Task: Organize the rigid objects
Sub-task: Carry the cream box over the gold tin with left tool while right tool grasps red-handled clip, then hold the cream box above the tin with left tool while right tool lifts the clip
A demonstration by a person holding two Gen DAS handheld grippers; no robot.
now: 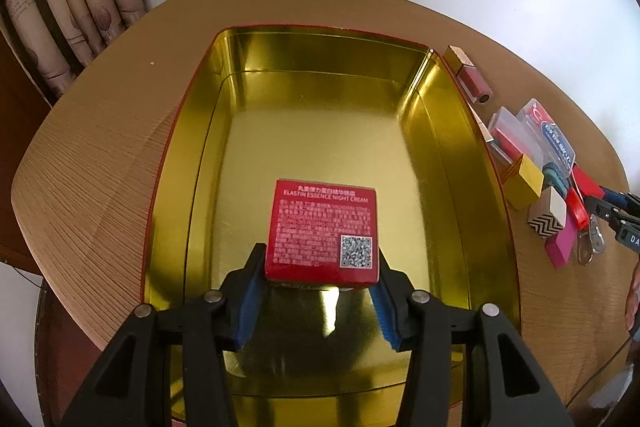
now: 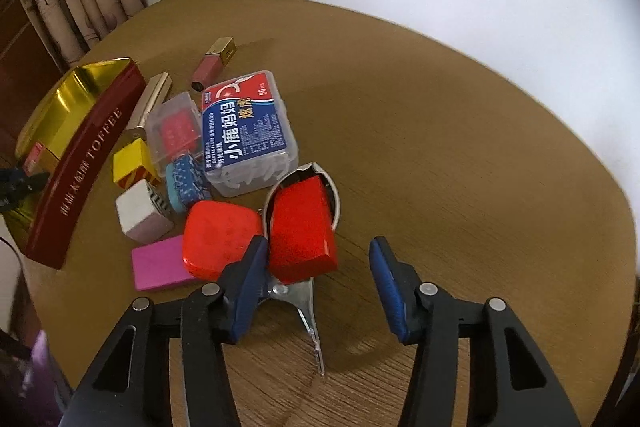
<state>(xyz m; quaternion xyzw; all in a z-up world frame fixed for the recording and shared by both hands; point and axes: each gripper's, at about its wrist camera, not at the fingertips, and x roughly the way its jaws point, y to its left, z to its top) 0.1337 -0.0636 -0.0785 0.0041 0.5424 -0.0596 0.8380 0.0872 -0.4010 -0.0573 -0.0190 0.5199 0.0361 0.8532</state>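
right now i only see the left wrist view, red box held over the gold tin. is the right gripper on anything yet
Observer: Not yet. The right gripper is open, with the red clip between its fingers; the right-hand finger stands clear of it.
Operator: whats crowding the clip
Observer: A rounded orange-red case lies right against its left side, behind the gripper's left-hand finger.
Operator: and past it
Observer: The floss box lies label up just beyond the clip's far end.
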